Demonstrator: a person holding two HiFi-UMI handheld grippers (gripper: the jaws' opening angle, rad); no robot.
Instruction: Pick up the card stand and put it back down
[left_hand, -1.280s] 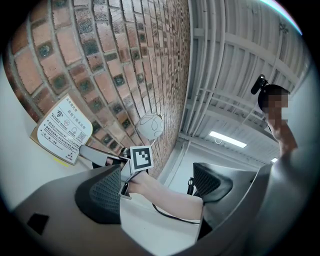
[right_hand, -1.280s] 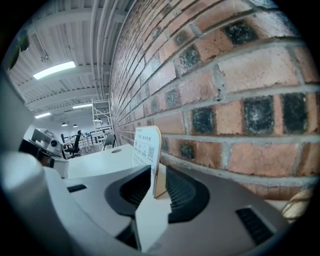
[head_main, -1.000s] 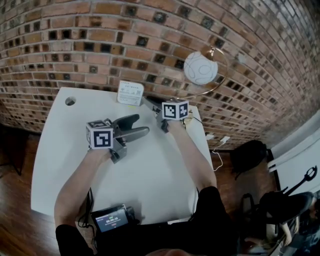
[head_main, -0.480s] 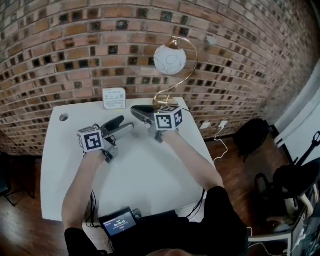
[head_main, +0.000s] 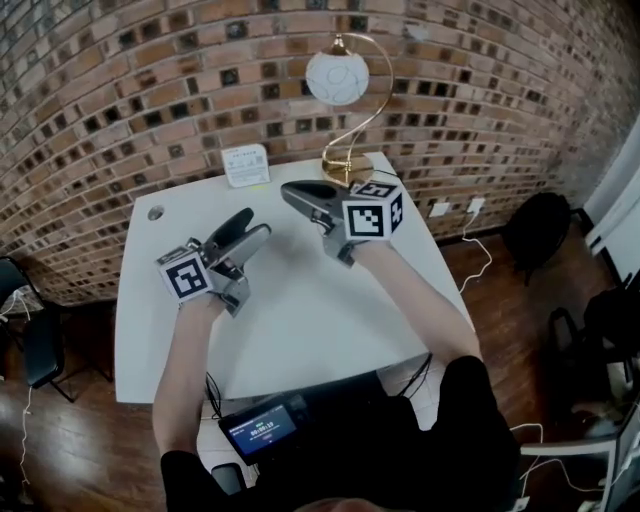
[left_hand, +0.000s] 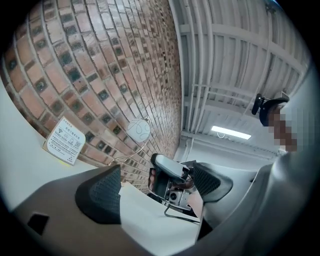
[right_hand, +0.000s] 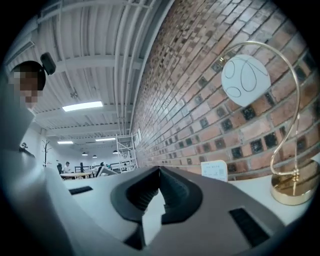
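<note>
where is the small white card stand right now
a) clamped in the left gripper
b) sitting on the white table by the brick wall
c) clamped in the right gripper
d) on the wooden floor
B: in the head view the small white card stand sits on the white table at its far edge, against the brick wall and left of the gold lamp base.

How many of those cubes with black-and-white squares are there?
2. One cube rides on the left gripper, over the table; the other cube on the right gripper, its jaws just closed on nothing, near the lamp. None seem hidden.
</note>
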